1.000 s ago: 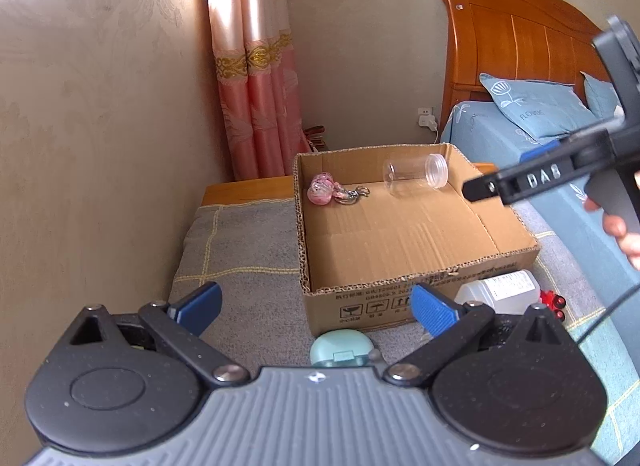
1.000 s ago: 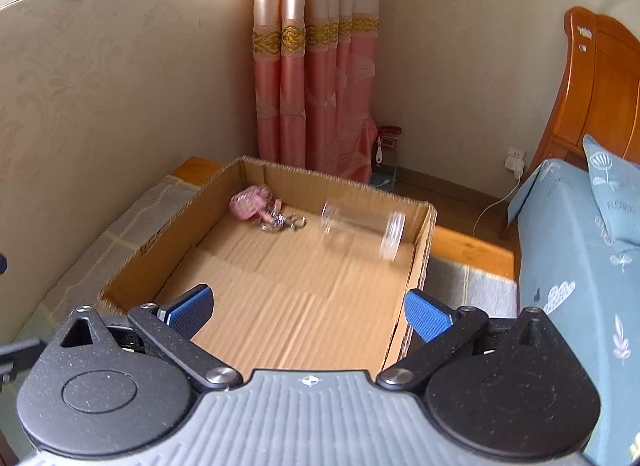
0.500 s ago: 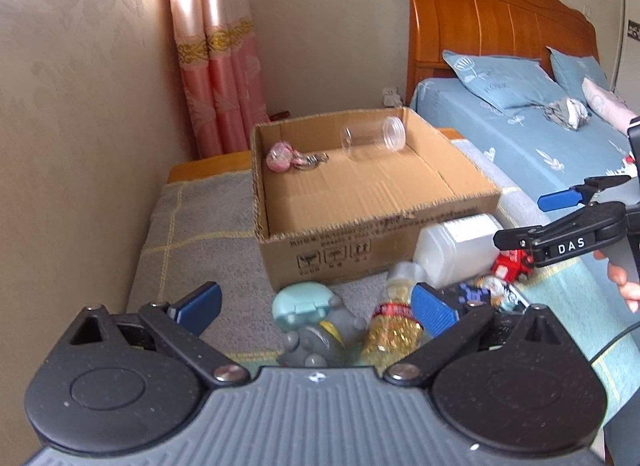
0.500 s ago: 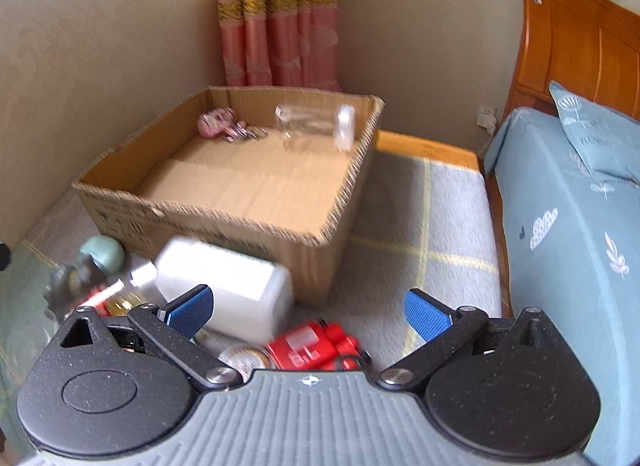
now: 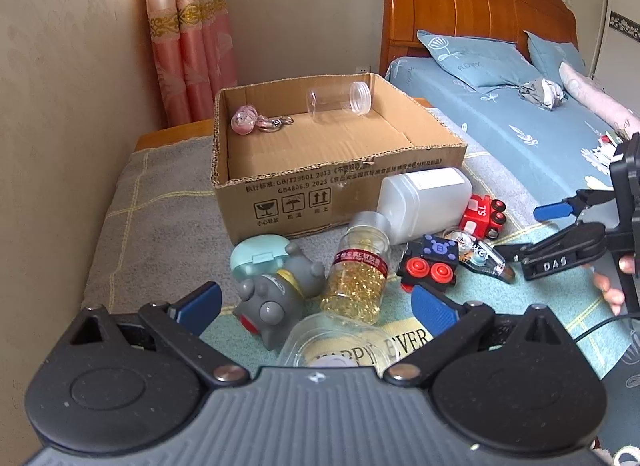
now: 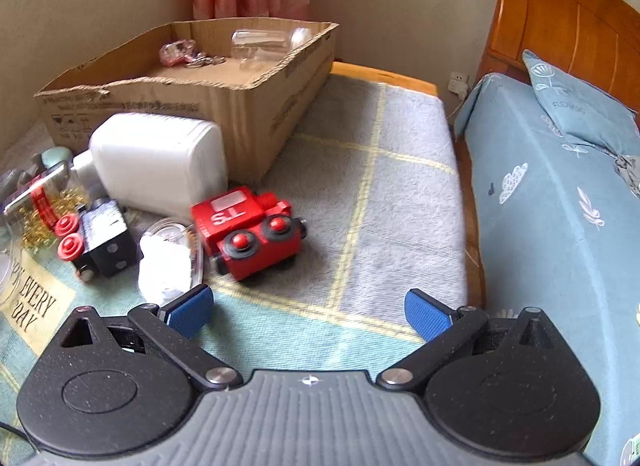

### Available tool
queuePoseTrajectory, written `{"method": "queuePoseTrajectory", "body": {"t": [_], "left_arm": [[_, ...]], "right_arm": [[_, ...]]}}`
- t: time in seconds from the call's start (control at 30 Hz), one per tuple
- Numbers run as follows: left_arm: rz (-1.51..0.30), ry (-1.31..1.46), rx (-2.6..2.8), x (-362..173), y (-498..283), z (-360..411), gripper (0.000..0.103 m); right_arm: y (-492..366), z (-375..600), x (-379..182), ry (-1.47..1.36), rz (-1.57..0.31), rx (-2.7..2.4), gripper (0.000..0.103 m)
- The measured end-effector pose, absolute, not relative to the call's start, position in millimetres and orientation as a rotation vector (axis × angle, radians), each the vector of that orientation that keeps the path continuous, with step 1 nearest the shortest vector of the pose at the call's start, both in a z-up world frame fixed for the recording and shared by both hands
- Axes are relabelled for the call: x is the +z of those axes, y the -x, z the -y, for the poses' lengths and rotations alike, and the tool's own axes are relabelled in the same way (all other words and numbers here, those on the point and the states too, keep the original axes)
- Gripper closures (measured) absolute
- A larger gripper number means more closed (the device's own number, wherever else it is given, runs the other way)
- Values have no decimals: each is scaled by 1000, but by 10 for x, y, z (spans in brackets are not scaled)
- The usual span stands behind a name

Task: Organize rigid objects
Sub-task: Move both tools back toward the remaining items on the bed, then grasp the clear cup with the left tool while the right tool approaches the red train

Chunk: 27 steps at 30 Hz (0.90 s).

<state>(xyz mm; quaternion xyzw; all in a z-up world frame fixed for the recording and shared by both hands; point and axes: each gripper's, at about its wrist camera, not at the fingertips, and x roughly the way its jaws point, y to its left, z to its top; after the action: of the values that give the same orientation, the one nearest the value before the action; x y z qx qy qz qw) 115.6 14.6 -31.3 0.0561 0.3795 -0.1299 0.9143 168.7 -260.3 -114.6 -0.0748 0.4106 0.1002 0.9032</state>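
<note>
You have two things in the box (image 5: 340, 169): a keychain (image 5: 256, 123) and a clear jar (image 5: 338, 99). The rest wait by its front edge, among them a white bottle (image 5: 426, 201) and a red train (image 6: 250, 231). Your left gripper (image 5: 316, 304) and right gripper (image 6: 308, 312) gape wide, holding nothing.

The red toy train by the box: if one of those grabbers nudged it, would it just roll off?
The red toy train lies tipped on its side, wheels facing sideways, so a nudge would probably slide it, not roll it. It looks like hard, blocky wood or plastic, so likely stiff and easy to pinch. The blanket should add grip.

the left tool (image 5: 316, 304) is held level with its blue-padded fingers spread wide, gripping nothing. the right tool (image 6: 308, 312) is likewise spread wide and empty; the person's right hand (image 5: 614, 282) grips its handle.
</note>
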Motion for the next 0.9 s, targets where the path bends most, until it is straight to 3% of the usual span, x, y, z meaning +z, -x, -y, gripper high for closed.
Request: {"method": "queuePoseTrajectory", "body": {"t": [0.27, 0.9], "left_arm": [[-773, -119, -274, -330, -1118, -156, 2], [-862, -168, -382, -756, -984, -165, 3]], "right_arm": [[-1678, 2525, -1161, 236, -766, 324, 0], [-2087, 2585, -1183, 244, -799, 471, 0]]}}
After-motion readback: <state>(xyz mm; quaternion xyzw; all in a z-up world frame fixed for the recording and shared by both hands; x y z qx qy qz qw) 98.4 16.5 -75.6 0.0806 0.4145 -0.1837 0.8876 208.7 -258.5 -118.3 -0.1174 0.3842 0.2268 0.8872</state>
